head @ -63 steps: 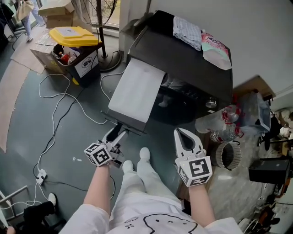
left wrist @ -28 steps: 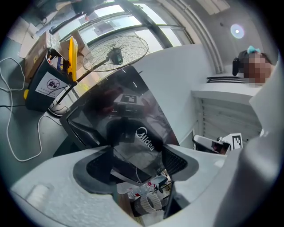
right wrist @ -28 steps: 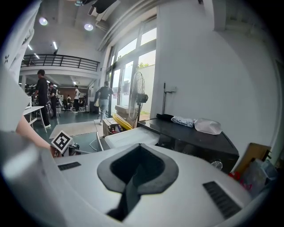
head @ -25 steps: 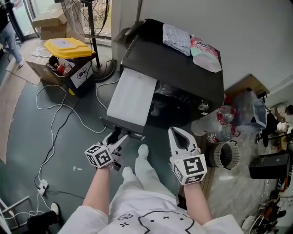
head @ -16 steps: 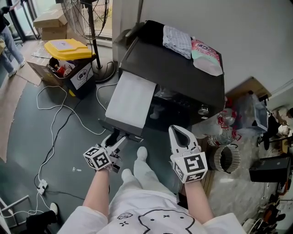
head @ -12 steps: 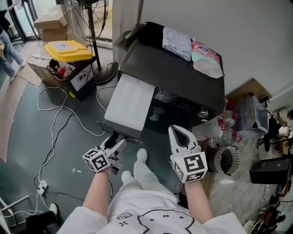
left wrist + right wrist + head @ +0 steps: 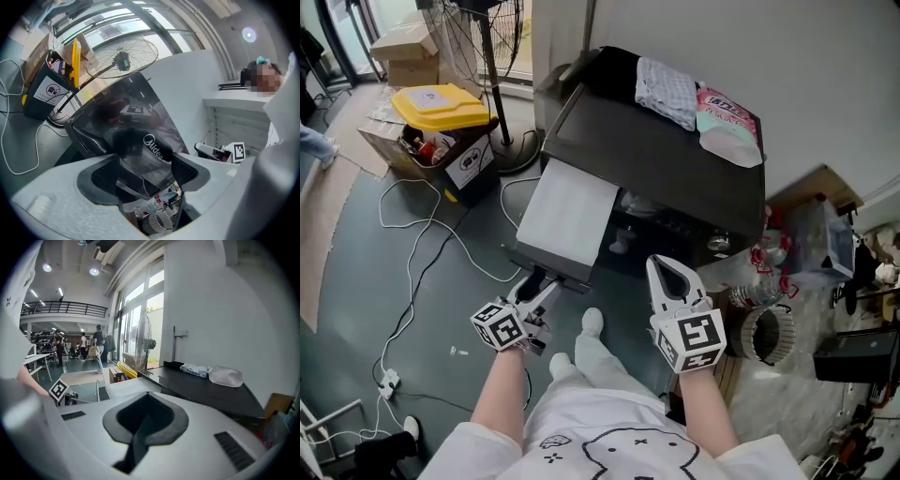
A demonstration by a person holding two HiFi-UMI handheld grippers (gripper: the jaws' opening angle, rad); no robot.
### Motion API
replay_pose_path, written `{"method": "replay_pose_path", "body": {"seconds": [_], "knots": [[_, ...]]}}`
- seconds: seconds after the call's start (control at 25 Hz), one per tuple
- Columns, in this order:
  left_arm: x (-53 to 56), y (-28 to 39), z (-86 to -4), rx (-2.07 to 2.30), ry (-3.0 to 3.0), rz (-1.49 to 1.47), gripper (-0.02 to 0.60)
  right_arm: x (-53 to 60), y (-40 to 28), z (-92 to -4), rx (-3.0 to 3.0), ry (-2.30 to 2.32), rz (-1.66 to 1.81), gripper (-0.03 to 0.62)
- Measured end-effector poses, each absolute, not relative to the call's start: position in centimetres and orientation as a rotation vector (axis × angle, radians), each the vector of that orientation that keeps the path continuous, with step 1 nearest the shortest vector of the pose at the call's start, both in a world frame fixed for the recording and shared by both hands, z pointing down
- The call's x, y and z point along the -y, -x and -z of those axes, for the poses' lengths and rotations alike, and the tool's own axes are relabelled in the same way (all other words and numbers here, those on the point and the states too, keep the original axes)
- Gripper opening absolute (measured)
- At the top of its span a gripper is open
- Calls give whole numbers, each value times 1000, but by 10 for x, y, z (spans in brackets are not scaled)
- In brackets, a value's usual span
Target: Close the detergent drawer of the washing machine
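The dark washing machine (image 7: 675, 159) stands against the wall, its white detergent drawer (image 7: 567, 211) pulled far out toward me. My left gripper (image 7: 539, 283) sits at the drawer's dark front lip (image 7: 546, 270). In the left gripper view its jaws stand apart, and the glossy dark front panel (image 7: 140, 140) fills the gap of the left gripper (image 7: 143, 180). My right gripper (image 7: 668, 274) hovers shut in front of the machine, to the right of the drawer, holding nothing. In the right gripper view, the right gripper (image 7: 145, 420) has its pads together and the machine's top (image 7: 211, 397) lies ahead.
A checked cloth (image 7: 667, 89) and a pink-white bag (image 7: 729, 122) lie on the machine. A cardboard box with a yellow lid (image 7: 445, 112), a fan stand (image 7: 492, 94) and floor cables (image 7: 412, 234) are to the left. Bottles and clutter (image 7: 759, 272) crowd the right.
Almost nothing: the head view has shifted slightly. The left gripper stays at the drawer's front, the right gripper stays shut, and the drawer is still out.
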State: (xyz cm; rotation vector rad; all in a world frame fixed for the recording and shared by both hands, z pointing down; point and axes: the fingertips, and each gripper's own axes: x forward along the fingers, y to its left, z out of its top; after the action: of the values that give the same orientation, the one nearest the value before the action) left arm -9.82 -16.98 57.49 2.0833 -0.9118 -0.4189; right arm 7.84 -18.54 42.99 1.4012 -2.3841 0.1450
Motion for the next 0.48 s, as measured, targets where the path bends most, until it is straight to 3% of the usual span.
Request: {"method": "replay_pose_path", "body": {"seconds": [0.48], "knots": [[191, 92, -574, 911, -2086, 424, 328, 211, -86, -432, 2390, -1392, -154, -2]]}}
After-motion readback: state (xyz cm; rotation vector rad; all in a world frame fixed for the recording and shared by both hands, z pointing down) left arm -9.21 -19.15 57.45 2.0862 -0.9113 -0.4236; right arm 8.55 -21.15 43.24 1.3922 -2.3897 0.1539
